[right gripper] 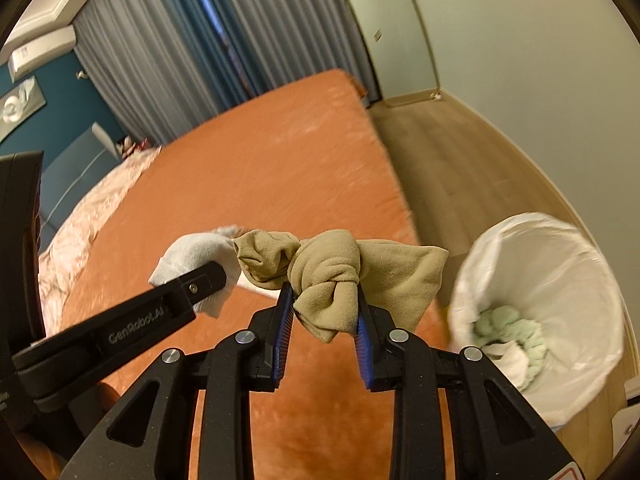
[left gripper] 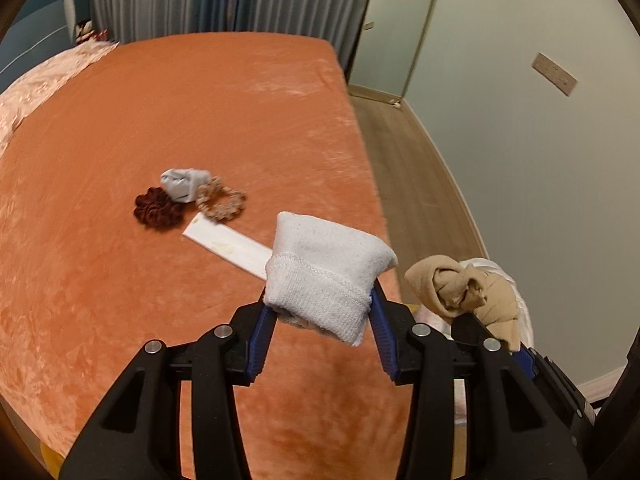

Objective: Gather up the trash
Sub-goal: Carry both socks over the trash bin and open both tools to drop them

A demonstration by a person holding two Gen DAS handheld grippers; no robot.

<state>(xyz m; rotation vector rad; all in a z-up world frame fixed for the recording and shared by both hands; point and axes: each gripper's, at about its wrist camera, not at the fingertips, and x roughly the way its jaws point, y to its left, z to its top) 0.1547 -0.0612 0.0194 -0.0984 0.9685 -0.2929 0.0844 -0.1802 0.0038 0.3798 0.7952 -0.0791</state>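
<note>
My left gripper (left gripper: 320, 304) is shut on a white sock bundle (left gripper: 324, 272) and holds it above the orange bed (left gripper: 160, 120). My right gripper (right gripper: 322, 300) is shut on a knotted tan sock (right gripper: 332, 276), held over the bed's right edge; the tan sock also shows in the left wrist view (left gripper: 460, 288). The white sock shows in the right wrist view (right gripper: 192, 256), left of the tan one. A bin with a white liner (right gripper: 560, 264) stands on the floor to the right, with pale green and white items inside.
On the bed lie a grey bundle (left gripper: 184, 184), a dark red scrunchie (left gripper: 156, 208), a beige scrunchie (left gripper: 220, 204) and a white paper strip (left gripper: 224, 246). A pink quilt (left gripper: 44, 76) lies at the far left. Wooden floor (right gripper: 452, 160) runs along the wall.
</note>
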